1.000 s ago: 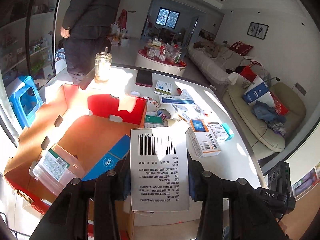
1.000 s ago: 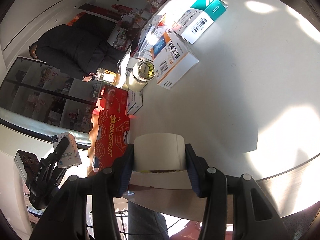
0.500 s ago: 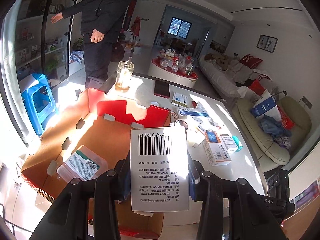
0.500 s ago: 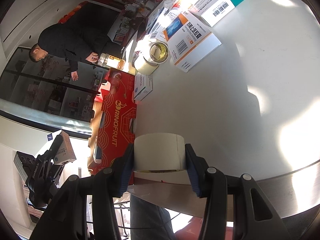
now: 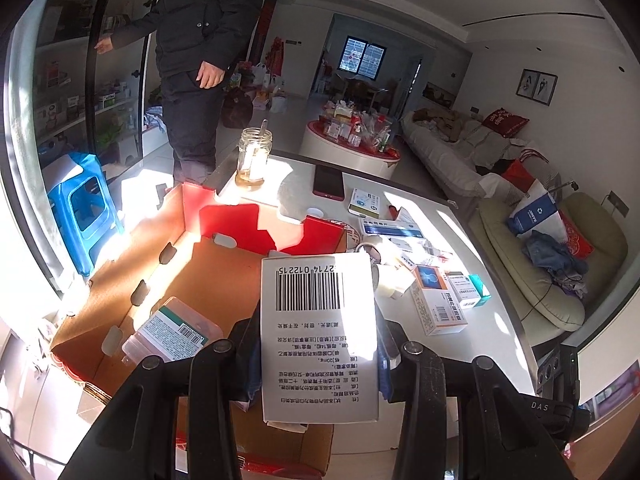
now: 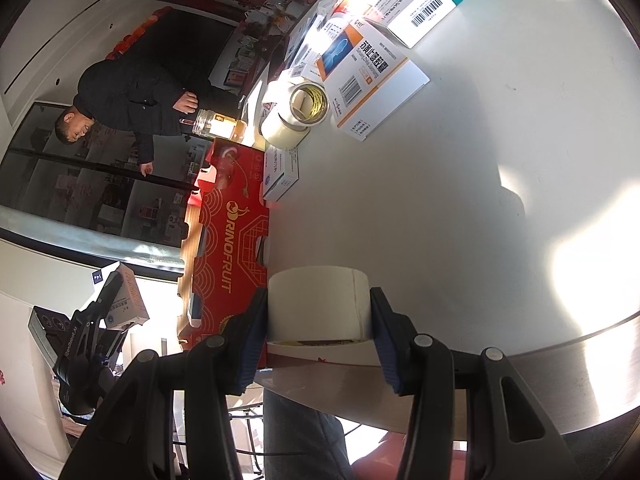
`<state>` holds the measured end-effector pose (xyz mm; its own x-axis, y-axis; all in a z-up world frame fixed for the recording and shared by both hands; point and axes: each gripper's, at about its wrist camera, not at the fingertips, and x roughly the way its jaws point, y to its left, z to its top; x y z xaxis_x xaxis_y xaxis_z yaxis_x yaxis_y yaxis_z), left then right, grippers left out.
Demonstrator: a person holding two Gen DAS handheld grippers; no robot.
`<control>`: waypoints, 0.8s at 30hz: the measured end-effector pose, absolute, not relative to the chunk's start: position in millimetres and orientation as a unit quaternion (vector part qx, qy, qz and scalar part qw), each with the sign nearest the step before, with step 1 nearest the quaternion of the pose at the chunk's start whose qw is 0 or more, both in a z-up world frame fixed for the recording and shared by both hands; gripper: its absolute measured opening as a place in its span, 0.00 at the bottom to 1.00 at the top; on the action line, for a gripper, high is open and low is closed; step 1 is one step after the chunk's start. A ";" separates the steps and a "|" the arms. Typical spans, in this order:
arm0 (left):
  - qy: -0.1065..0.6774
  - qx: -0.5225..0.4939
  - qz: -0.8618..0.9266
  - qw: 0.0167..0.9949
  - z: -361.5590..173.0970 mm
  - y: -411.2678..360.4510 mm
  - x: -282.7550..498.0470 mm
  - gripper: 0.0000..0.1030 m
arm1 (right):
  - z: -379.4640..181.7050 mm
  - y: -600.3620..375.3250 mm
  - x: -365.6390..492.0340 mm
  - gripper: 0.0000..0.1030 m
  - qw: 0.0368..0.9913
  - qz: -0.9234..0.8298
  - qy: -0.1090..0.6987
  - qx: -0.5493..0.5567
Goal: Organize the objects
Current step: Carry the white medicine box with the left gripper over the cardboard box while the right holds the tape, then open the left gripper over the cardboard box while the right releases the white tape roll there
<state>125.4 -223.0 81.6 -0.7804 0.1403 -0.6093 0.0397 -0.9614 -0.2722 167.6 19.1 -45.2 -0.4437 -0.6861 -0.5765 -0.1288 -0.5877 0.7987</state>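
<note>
My left gripper (image 5: 318, 354) is shut on a white medicine box (image 5: 318, 336) with a barcode and holds it above the near edge of an open red cardboard box (image 5: 160, 272). A clear plastic container (image 5: 172, 334) lies inside that box. My right gripper (image 6: 319, 320) is shut on a white tape roll (image 6: 318, 304) near the table's front edge, beside the red box's outer wall (image 6: 228, 256). The left gripper with its box also shows in the right wrist view (image 6: 116, 300) at lower left.
On the white table (image 6: 460, 200) lie an orange-and-white medicine box (image 6: 368, 80), a teal-ended box (image 6: 428, 4), a second tape roll (image 6: 296, 114) and a small white box (image 6: 280, 174). A glass jar (image 5: 254, 158) and a phone (image 5: 329, 183) stand farther back. A person (image 5: 200, 60) stands beyond the table.
My left gripper has risen and pulled back with the medicine box, so more of the red box interior shows. My right gripper has shifted slightly with the tape roll. The person has moved.
</note>
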 end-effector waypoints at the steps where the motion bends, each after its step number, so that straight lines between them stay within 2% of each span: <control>1: -0.136 -0.331 0.933 0.026 81.5 -223.4 125.3 0.44 | -45.5 19.6 167.5 0.47 0.188 -0.742 -0.414 0.493; 24: -0.134 -0.334 0.933 0.008 78.8 -232.6 123.3 0.44 | -40.2 14.8 162.9 0.47 0.202 -0.739 -0.415 0.491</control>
<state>123.3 -232.6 78.8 -0.7773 0.1046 -0.6204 0.0740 -0.9640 -0.2553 162.9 14.8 -40.2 -0.4363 -0.7055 -0.5585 -0.1087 -0.5748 0.8111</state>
